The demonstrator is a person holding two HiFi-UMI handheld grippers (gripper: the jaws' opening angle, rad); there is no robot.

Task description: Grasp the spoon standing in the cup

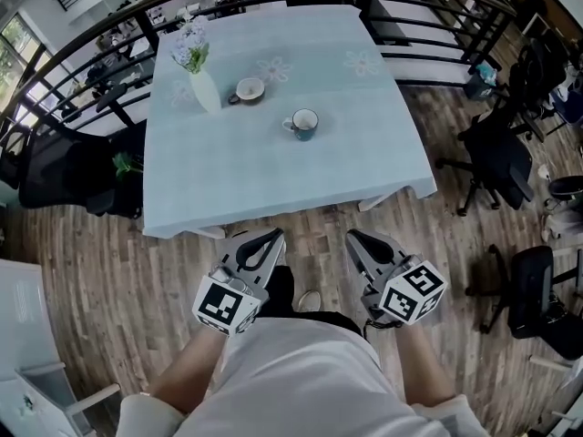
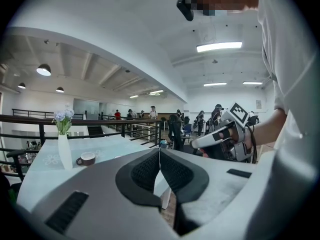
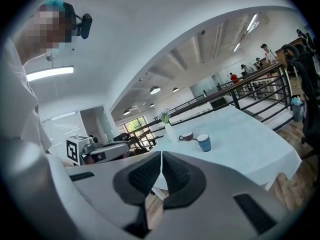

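Note:
A blue cup [image 1: 302, 123] [image 3: 203, 142] stands near the middle of the table with the light blue cloth [image 1: 273, 180]. A brown cup [image 1: 248, 90] [image 2: 87, 158] [image 3: 186, 136] sits behind it, beside a white vase of flowers [image 1: 205, 85] [image 2: 64, 151]. I cannot make out a spoon in either cup from here. My left gripper [image 1: 271, 237] [image 2: 159, 151] and right gripper [image 1: 355, 237] [image 3: 161, 156] are held close to the person's body, short of the table's near edge. Both are shut with nothing between the pads.
Wooden floor lies between the person and the table. Black office chairs [image 1: 496, 157] stand to the right, another dark chair [image 1: 55, 176] to the left. A black railing [image 1: 100, 44] curves behind the table. A white cabinet [image 1: 27, 335] is at the lower left.

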